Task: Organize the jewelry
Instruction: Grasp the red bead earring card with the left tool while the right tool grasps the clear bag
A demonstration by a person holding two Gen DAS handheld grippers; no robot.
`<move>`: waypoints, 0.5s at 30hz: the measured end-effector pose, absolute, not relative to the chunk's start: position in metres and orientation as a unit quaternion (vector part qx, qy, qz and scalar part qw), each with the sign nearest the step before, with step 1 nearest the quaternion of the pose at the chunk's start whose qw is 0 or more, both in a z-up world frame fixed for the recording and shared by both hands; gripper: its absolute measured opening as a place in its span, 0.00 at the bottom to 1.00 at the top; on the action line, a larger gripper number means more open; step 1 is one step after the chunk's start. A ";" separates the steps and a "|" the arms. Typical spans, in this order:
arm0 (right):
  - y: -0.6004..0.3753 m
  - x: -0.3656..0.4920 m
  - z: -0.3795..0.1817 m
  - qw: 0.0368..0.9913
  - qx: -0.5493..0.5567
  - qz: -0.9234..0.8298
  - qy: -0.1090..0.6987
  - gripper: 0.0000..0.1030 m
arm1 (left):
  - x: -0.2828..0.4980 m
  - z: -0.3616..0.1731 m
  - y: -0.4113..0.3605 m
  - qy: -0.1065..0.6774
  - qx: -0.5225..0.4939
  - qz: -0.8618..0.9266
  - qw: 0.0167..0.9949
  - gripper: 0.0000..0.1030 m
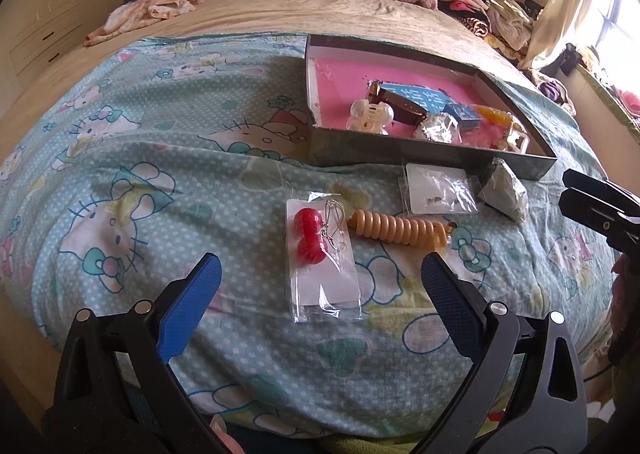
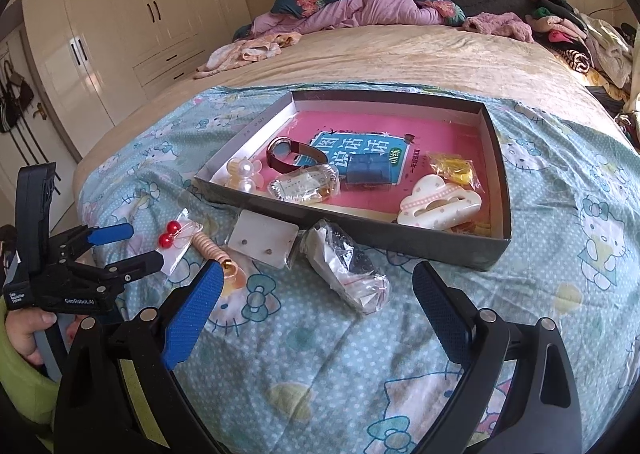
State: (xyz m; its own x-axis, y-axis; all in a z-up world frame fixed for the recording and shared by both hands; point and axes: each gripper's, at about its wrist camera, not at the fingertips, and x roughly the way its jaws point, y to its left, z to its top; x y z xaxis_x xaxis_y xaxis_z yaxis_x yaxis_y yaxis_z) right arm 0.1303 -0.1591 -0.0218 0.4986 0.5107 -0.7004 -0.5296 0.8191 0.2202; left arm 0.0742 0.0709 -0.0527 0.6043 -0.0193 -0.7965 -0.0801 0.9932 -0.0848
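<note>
Both grippers hover over the bed (image 1: 120,157) with jaws spread wide, holding nothing: the left gripper (image 1: 320,286) just short of a clear packet of red bead earrings (image 1: 322,250), the right gripper (image 2: 318,294) near a crumpled plastic bag (image 2: 346,270). Beyond them lie a coiled hair tie (image 1: 396,230) and a white earring card (image 2: 264,244) (two small studs on it). Farther back sits an open box (image 2: 392,242) holding a watch (image 2: 292,155), hair clips (image 2: 438,205) and small packets.
</note>
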 end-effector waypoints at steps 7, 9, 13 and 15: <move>-0.157 0.140 -0.040 0.857 -0.015 0.296 0.421 0.92 | 0.083 -0.068 0.076 0.472 -0.065 0.027 0.879 0.91; -0.155 0.143 -0.045 0.856 -0.016 0.293 0.426 0.92 | 0.086 -0.073 0.079 0.481 -0.074 0.025 0.873 0.91; -0.153 0.150 -0.056 0.853 -0.012 0.286 0.437 0.92 | 0.088 -0.076 0.082 0.484 -0.082 0.024 0.871 0.78; -0.152 0.155 -0.062 0.851 -0.011 0.281 0.444 0.92 | 0.089 -0.078 0.081 0.488 -0.081 0.027 0.869 0.72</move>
State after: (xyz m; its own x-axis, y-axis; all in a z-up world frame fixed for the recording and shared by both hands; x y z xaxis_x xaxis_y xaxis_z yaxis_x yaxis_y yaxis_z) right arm 0.1549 -0.1516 -0.0624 0.4474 0.4680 -0.7621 -0.4867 0.8423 0.2315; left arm 0.0891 0.0814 -0.0784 0.5232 -0.0322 -0.8516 -0.1254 0.9855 -0.1143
